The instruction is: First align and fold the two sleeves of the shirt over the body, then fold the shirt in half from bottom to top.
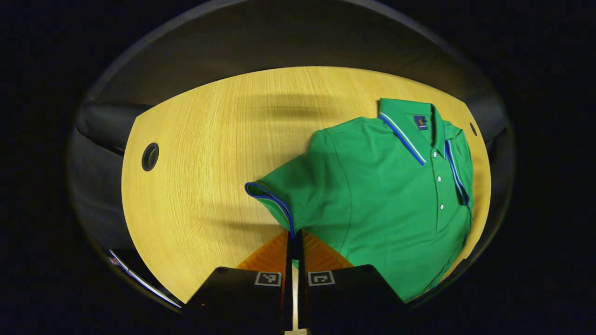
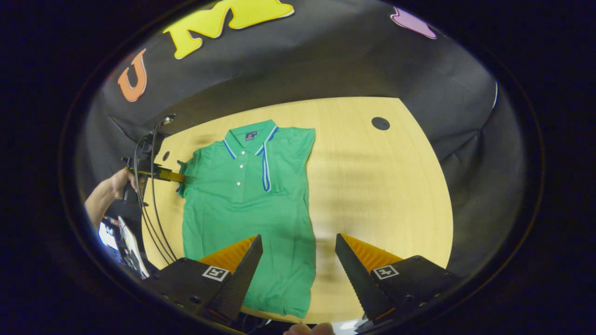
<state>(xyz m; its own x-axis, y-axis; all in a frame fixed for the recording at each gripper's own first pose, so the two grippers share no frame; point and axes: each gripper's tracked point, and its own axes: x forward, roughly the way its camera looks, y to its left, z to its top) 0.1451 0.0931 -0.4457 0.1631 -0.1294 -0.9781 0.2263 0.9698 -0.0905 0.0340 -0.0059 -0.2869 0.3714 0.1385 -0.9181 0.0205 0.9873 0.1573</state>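
Sleeve folding is proceeding on the green shirt [image 1: 382, 195], which is lying flat on the wooden table [image 1: 200, 153], collar pointing away from me. My left gripper [image 1: 294, 244] is pinching the blue-trimmed cuff of the near sleeve [image 1: 274, 190], fingers pressed together on the fabric at the hem. Ahead and to the right of those fingers, the shirt body is stretching out, its long axis running from collar to bottom edge. My right gripper [image 2: 299, 260] is hovering above the bottom hem with fingers spread wide, gripping nothing. I am judging the left gripper nearer, so the sleeve should be travelling rightward across the body.
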